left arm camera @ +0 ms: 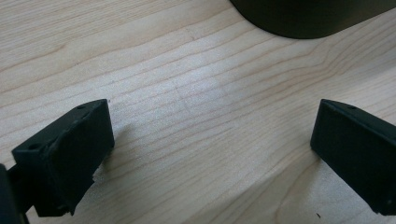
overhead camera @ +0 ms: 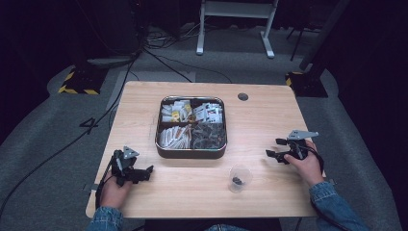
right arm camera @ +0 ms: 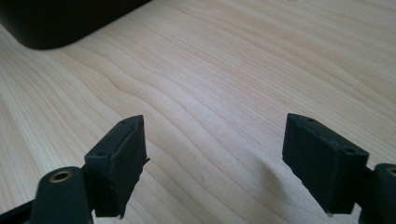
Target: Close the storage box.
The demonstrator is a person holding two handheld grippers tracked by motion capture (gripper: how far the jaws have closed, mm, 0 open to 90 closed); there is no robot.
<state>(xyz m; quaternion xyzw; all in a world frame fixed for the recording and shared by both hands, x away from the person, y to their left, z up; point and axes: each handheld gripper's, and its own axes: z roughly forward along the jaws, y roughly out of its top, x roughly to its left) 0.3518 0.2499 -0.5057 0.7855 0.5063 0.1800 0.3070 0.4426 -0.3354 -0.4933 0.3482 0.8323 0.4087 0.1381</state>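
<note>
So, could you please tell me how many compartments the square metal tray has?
4: far-left, far-right, near-left and near-right in the square metal tray.

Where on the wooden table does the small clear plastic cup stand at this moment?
In the high view, the small clear plastic cup stands near the front edge, right of centre, just below the square compartment tray and left of the right tongs.

Bare table [overhead camera: 269, 115] lies open right of the tray [overhead camera: 191, 153] and along the near edge; only the cup [overhead camera: 239, 177] stands between the two grippers' lanes.
</note>
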